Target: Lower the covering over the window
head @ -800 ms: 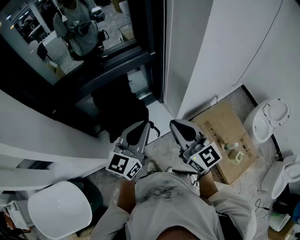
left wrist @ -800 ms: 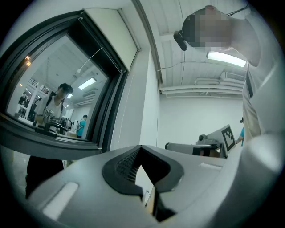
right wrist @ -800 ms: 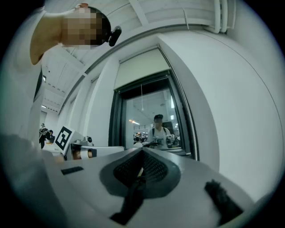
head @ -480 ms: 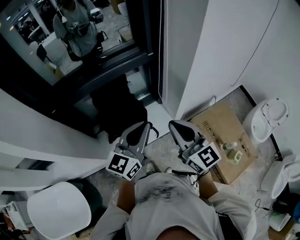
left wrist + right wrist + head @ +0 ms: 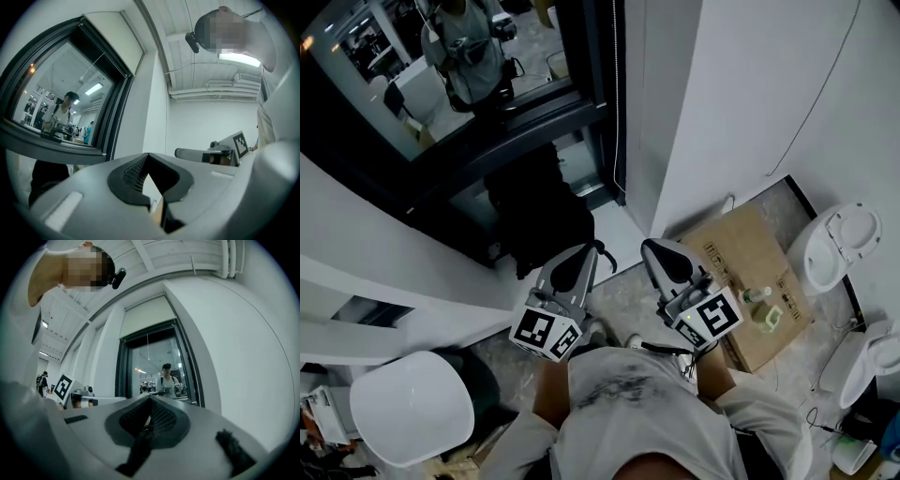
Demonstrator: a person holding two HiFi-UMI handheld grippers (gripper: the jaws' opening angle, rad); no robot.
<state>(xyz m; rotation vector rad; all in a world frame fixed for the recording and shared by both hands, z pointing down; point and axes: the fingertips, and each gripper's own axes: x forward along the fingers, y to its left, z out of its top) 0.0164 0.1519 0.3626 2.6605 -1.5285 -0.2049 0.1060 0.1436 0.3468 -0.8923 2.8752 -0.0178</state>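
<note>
The dark-framed window (image 5: 441, 84) fills the upper left of the head view, with a person's reflection in the glass. Its covering is a pale roller blind (image 5: 147, 317), rolled up at the top of the frame (image 5: 117, 35). A thin cord (image 5: 617, 94) hangs down the window's right side, and another cord (image 5: 148, 348) hangs in front of the glass. My left gripper (image 5: 586, 251) and right gripper (image 5: 654, 248) are held side by side at waist height, pointing at the window and well short of it. Both are shut with nothing between the jaws (image 5: 148, 157) (image 5: 150, 399).
A black bag (image 5: 534, 216) stands on the floor under the window. A flat cardboard box (image 5: 741, 253) with a small bottle (image 5: 759, 295) lies at the right. White sanitary fixtures (image 5: 839, 244) stand by the right wall. A white round seat (image 5: 412, 417) is at the lower left.
The head view has tilted slightly, so the window sits a little higher and further left. Both grippers stay shut and keep their places.
</note>
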